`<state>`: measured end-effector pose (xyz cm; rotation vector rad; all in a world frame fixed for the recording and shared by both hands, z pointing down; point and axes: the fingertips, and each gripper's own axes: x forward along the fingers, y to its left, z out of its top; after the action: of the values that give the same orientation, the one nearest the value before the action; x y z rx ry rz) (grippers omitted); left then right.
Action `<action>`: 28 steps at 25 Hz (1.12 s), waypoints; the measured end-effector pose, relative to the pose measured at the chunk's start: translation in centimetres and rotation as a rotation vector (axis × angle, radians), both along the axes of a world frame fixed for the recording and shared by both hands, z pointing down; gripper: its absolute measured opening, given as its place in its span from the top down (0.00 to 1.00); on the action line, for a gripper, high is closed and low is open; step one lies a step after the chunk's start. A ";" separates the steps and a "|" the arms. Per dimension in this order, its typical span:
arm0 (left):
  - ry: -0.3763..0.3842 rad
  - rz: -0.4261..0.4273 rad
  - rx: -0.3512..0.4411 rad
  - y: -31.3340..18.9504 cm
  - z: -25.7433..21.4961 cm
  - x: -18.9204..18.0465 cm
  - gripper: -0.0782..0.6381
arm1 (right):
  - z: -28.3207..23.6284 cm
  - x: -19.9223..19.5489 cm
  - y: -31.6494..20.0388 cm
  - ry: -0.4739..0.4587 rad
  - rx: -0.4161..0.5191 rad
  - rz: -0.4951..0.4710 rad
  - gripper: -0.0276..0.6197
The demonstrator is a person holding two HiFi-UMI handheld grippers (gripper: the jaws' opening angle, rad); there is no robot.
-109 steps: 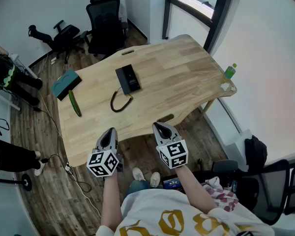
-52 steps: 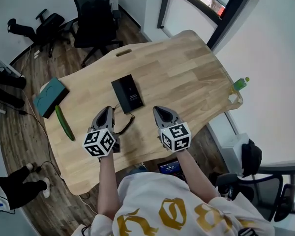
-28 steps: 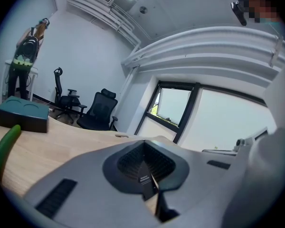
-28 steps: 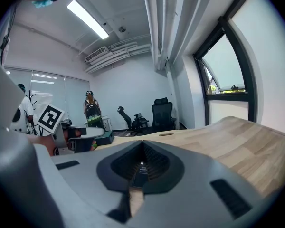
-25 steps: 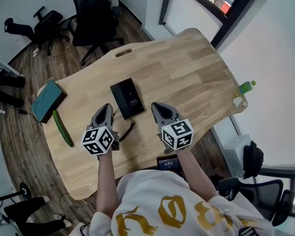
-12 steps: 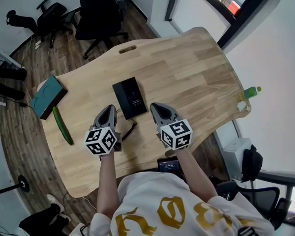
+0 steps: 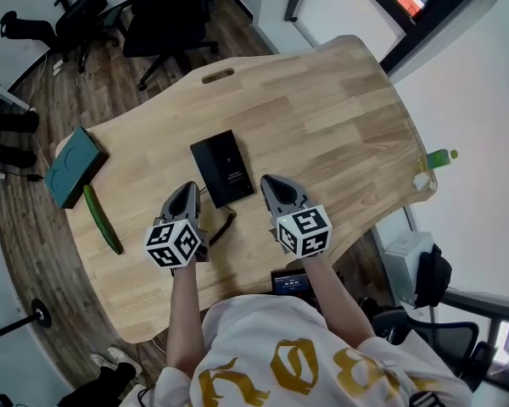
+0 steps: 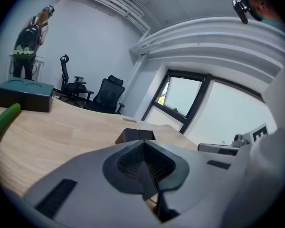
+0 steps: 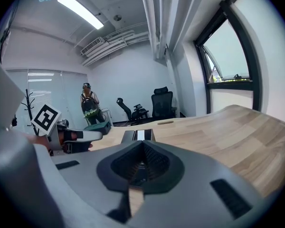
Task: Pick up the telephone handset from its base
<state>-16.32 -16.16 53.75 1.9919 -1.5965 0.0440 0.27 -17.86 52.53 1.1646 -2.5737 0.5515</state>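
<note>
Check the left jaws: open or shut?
Shut. In the left gripper view, the left gripper has its jaws pressed together, nothing between them; the phone lies ahead, untouched.

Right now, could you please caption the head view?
Left tool and right tool, both shut, point toward the black telephone on the wooden table.

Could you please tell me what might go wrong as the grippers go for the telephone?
Both the left gripper and the right gripper are shut. Unless one opens first, it may just shove the telephone across the table. The coiled cord lies right beside the left gripper, so it could snag there, or drag the telephone once lifting starts.
</note>
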 end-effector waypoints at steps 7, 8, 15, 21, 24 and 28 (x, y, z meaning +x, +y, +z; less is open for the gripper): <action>-0.006 0.020 -0.021 -1.0 1.8 0.2 0.88 | 1.6 -0.7 -0.8 0.010 -0.043 -0.011 0.95; -0.003 0.021 -0.027 -1.1 2.1 0.2 0.88 | 1.9 -0.8 -0.9 0.015 -0.049 -0.013 0.95; 0.075 0.023 -0.102 -1.7 4.4 0.1 0.88 | 3.3 -1.6 -1.9 0.028 -0.076 -0.031 0.95; 0.103 0.043 -0.123 -2.4 5.3 0.7 0.88 | 4.1 -2.3 -2.7 0.054 -0.086 -0.056 0.95; 0.150 0.062 -0.127 -2.9 5.5 1.1 0.79 | 4.5 -2.3 -2.8 0.066 -0.093 -0.057 0.95; 0.193 0.084 -0.152 -3.1 6.4 1.9 0.68 | 5.1 -2.1 -2.9 0.073 -0.108 -0.050 0.95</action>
<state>-14.46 -19.26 60.11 1.8835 -1.3478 0.0047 -1.85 -20.79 57.67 1.0615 -2.4715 0.6161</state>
